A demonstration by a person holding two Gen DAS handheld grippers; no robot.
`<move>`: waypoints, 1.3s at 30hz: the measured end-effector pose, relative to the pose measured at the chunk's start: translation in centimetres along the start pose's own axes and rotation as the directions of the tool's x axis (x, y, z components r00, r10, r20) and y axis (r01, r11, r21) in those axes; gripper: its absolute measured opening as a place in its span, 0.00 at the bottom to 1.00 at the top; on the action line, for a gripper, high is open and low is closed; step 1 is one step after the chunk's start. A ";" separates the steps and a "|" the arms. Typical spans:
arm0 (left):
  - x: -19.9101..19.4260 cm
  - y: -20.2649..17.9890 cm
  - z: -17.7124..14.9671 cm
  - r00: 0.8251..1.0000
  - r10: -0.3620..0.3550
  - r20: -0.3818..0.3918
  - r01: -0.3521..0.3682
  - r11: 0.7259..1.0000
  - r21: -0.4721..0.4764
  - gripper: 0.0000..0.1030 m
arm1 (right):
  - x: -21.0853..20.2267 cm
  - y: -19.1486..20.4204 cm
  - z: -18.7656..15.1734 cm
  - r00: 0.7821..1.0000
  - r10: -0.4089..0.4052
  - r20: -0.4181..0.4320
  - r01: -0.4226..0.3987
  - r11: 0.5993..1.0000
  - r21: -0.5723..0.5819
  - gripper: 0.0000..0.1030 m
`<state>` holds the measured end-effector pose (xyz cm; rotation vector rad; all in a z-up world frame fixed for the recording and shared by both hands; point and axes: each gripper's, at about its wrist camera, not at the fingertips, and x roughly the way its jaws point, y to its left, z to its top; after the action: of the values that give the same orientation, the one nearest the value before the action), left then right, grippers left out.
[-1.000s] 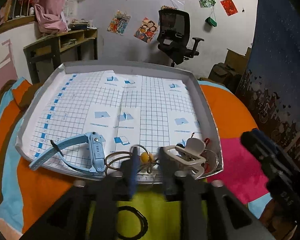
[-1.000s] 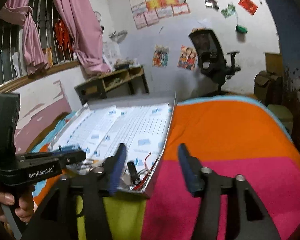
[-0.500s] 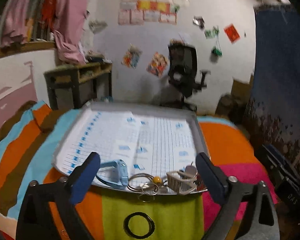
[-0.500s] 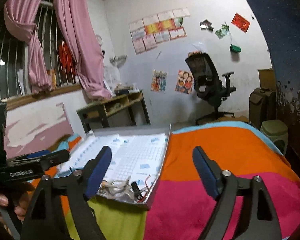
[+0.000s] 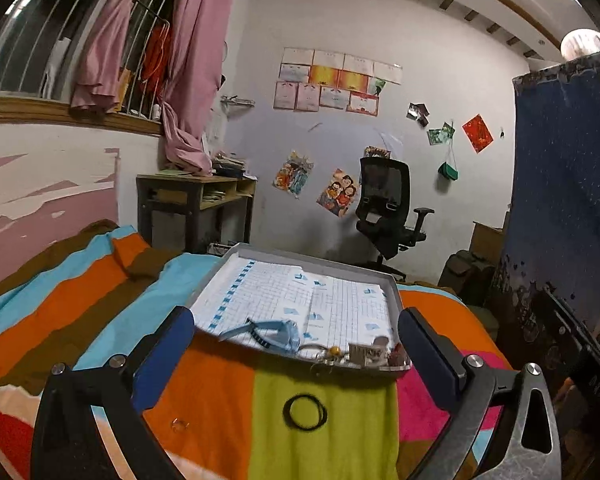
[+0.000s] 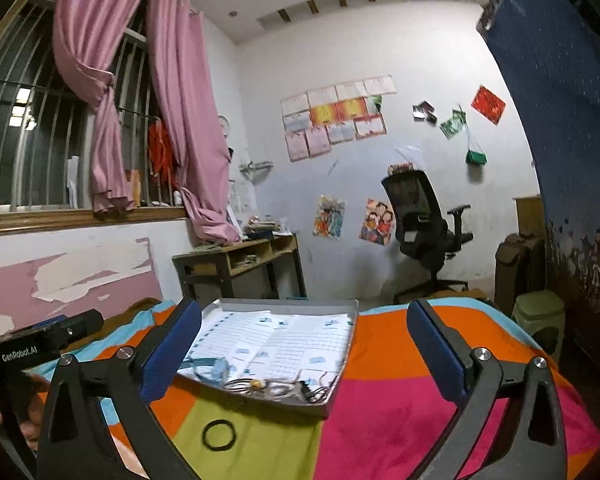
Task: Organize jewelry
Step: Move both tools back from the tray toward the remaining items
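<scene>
Both the left gripper [image 5: 296,350] and the right gripper [image 6: 304,344] had jaws wide apart, empty; the jewelry tray [image 5: 394,292] lay beyond them, the black ring [image 5: 305,409] nearer.

A bed is covered with a striped blanket [image 5: 80,300] in orange, light blue, brown, lime green and pink. A black office chair [image 5: 388,216] with armrests is placed near the far wall. A wooden shelf unit [image 5: 196,204] with open compartments is set beside the window wall, with papers piled on top. Pink curtains [image 6: 112,92] are hung and knotted over a barred window [image 6: 16,132]. Certificates [image 6: 336,116] are fixed in rows on the white wall, and two cartoon posters [image 6: 354,218] are pinned lower down. A dark blue patterned cloth [image 5: 564,208] is hung at the right. A green stool [image 6: 540,318] is seen beside the bed in the right wrist view.
</scene>
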<state>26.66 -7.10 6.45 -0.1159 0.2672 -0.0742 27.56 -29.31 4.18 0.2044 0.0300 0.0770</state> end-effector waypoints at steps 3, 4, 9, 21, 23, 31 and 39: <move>-2.3 1.2 -0.9 1.000 0.002 -0.020 -0.002 1.000 -0.010 1.00 | -2.0 1.3 0.1 1.000 0.030 0.005 -0.030 1.000 0.006 0.98; -2.7 1.3 -1.2 1.000 0.007 -0.024 -0.007 1.000 -0.010 1.00 | -2.8 1.7 -0.1 0.999 0.043 0.000 -0.043 0.999 0.013 0.99; -6.5 3.3 -2.7 0.998 0.051 -0.020 -0.052 0.999 -0.009 1.00 | -5.9 2.8 -1.8 0.998 0.056 -0.036 -0.054 0.997 0.051 0.99; -13.9 7.3 -7.1 0.989 0.144 -0.043 -0.146 0.988 -0.054 1.00 | -11.5 4.6 -6.7 0.988 0.044 -0.147 -0.033 0.996 0.081 0.99; -14.5 7.4 -7.9 0.982 0.180 -0.061 -0.182 0.983 -0.034 1.00 | -12.7 5.1 -7.4 0.986 0.042 -0.161 -0.030 0.997 0.073 0.99; -17.3 8.5 -10.3 0.967 0.228 -0.114 -0.233 0.972 -0.037 1.00 | -15.6 7.4 -9.3 0.972 0.042 -0.230 -0.038 0.999 0.020 0.99; -18.0 8.7 -10.1 0.973 0.209 -0.100 -0.215 0.975 -0.050 1.00 | -16.2 8.5 -9.0 0.967 0.035 -0.254 -0.044 0.999 -0.031 0.99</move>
<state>7.12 2.05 0.42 -0.1434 0.3752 0.1410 10.43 -20.51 -2.55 0.1572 0.2791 0.1430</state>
